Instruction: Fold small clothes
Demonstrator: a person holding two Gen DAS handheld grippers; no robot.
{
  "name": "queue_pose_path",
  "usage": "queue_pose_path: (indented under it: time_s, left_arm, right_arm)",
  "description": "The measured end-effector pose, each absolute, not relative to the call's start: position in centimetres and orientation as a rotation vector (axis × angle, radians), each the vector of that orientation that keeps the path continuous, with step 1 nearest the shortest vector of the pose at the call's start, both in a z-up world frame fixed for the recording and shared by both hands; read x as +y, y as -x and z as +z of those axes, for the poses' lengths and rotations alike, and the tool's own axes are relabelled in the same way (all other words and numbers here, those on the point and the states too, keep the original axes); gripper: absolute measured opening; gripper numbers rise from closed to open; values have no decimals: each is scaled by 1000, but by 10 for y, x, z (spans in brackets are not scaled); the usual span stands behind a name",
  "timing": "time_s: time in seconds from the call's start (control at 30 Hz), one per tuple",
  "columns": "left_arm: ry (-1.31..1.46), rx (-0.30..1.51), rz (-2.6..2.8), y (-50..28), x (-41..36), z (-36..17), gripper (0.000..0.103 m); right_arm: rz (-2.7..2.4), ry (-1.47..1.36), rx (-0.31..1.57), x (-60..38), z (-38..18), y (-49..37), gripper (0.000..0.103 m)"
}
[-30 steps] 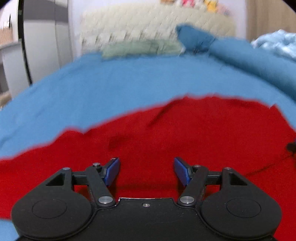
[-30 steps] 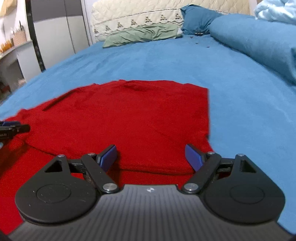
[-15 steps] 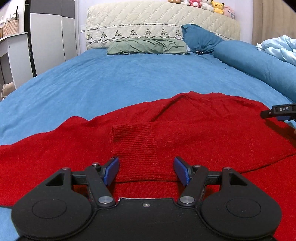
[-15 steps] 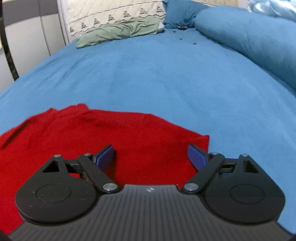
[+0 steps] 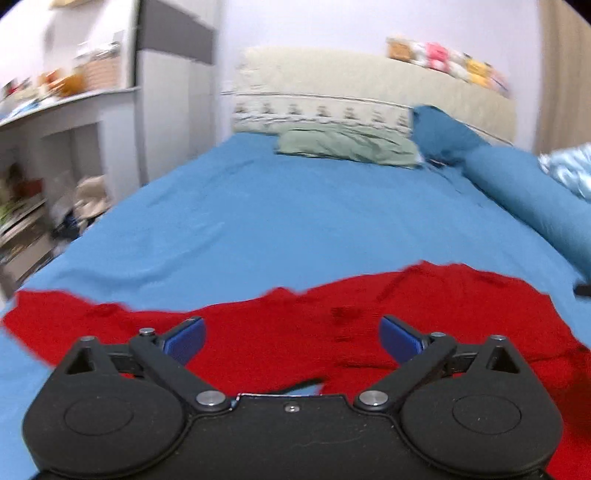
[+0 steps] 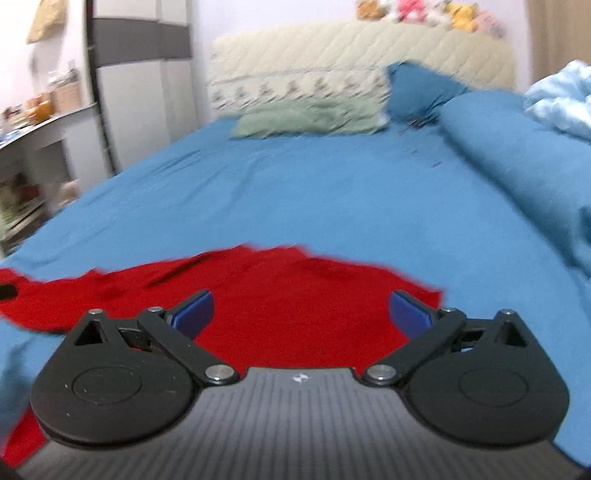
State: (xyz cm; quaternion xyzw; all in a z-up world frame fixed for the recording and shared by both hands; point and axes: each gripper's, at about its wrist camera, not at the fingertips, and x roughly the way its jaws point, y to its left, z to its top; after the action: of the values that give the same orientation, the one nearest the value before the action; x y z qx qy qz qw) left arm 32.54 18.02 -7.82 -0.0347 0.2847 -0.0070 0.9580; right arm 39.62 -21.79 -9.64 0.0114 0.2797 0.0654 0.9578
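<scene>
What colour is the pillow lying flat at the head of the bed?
Pale sage green pillow, clearest in the left wrist view.

A home bedroom: a bed (image 6: pixel 314 192) under a blue sheet, a quilted cream headboard (image 6: pixel 369 48) topped with plush toys (image 6: pixel 424 13), pillows (image 6: pixel 306 118), and a wardrobe (image 6: pixel 140 85) alongside.

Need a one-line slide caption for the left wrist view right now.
Left claw, just opened and empty, above a red knit sweater spread on the blue bedsheet.
</scene>
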Motion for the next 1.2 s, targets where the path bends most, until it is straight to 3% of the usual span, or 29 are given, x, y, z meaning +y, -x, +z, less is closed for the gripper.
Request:
queue_pose_path:
  time_s: [0.3, 0.5, 0.57, 0.7, 0.77, 0.87, 1.03, 1.2]
  left_arm:
    - [297, 609, 189, -316, 327, -108, 99]
    - [427, 636, 332, -333, 389, -140, 81]
    - [465, 651, 344, -344, 404, -149, 65]
    - [505, 680, 390, -361, 425, -167, 46]
    - [563, 648, 420, -364, 435, -173, 25]
    - [613, 630, 431, -372, 447, -177, 6]
    - [523, 618, 440, -377, 431, -161, 5]
    - [298, 530, 341, -382, 378, -111, 4]
  right_arm:
    - [293, -81, 687, -136, -99, -388, 103]
    - [348, -46, 713, -92, -108, -379, 103]
    - [356, -35, 719, -86, -114, -381, 103]
    - [355, -33, 736, -79, -125, -388, 103]
    - [353, -37, 743, -82, -130, -390, 103]
    - [359, -66, 763, -90, -137, -394, 103]
    - [331, -109, 771, -107, -142, -399, 103]
    - [304, -150, 744, -125, -137, -396, 103]
